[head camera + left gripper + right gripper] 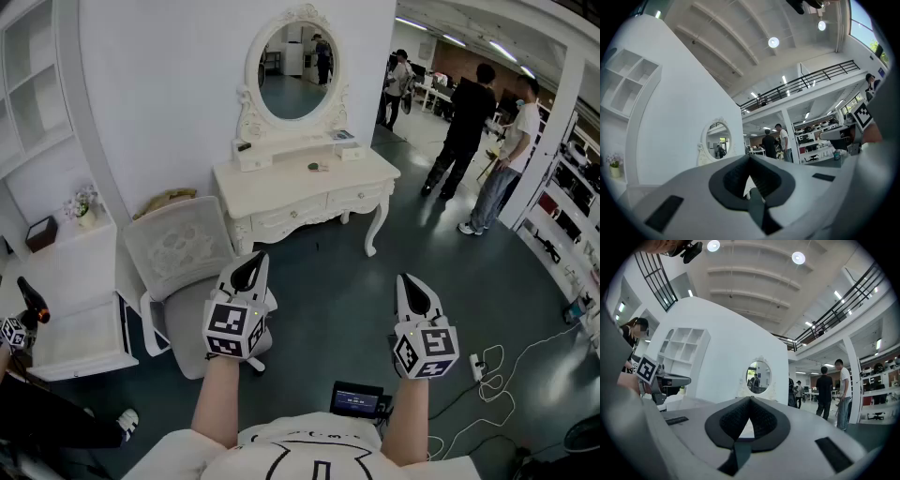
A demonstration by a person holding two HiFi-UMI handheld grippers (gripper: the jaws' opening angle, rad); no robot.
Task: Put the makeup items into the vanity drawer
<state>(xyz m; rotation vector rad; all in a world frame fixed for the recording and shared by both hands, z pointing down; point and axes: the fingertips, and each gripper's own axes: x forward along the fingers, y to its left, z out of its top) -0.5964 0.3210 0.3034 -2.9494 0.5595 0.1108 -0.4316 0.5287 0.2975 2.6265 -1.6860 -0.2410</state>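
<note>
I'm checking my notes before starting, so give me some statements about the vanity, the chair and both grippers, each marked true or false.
1. The left gripper and right gripper are both empty, fingers together. True.
2. A chair stands at the left of the vanity in the head view. True.
3. A vanity drawer is pulled open. False: its drawers look shut.
4. The mirror is rectangular. False: it is oval.
5. The left gripper touches the vanity top. False: it is held well short of the vanity.
</note>
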